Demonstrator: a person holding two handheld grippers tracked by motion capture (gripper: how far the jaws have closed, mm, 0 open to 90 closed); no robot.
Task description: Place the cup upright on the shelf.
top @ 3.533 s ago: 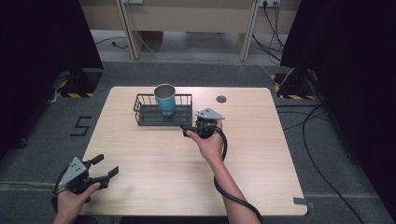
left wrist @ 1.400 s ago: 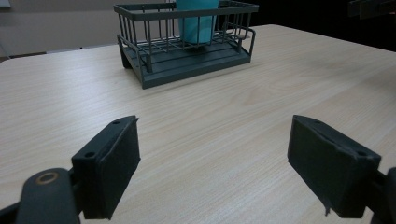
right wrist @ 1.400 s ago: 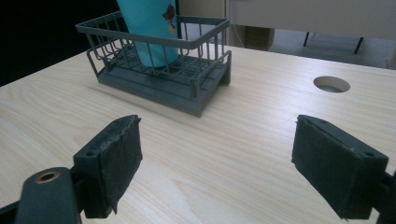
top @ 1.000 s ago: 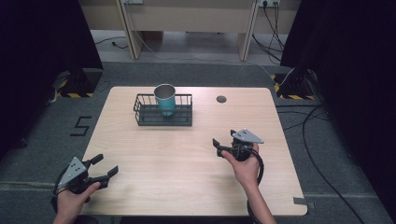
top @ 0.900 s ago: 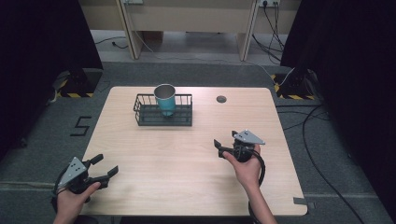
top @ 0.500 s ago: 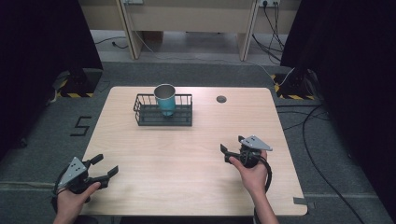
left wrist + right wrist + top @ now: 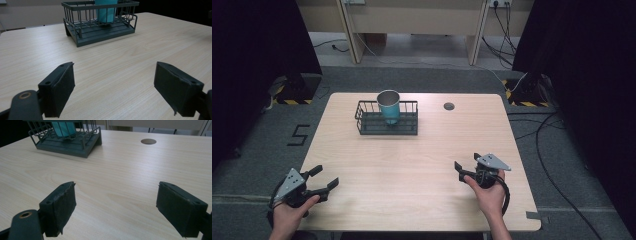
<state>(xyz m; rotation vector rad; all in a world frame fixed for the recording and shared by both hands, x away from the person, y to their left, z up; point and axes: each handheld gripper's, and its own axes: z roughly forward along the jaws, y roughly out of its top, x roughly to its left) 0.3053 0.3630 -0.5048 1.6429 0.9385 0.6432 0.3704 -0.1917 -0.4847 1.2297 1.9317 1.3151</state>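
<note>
Your teal metal cup (image 7: 388,106) stands upright inside the dark wire basket (image 7: 407,124), toward its left half, at the far side of the pale wooden table (image 7: 422,165). Both tools are well apart from it: your left gripper (image 7: 323,181) rests at the near left corner and your right gripper (image 7: 466,167) sits near the right edge, each with its jaws spread wide and nothing between them.

The cup looks like thin, stiff metal, so it is probably light and will not give under the pads, but its smooth wall may well be slippery. Take hold of it high, across the rim or just below, where it stands clear above the basket's wires; lower down the wires would likely block a jaw. Lift straight up so the base clears the basket wall. A small dark round hole (image 7: 449,106) in the tabletop lies to the basket's right.
</note>
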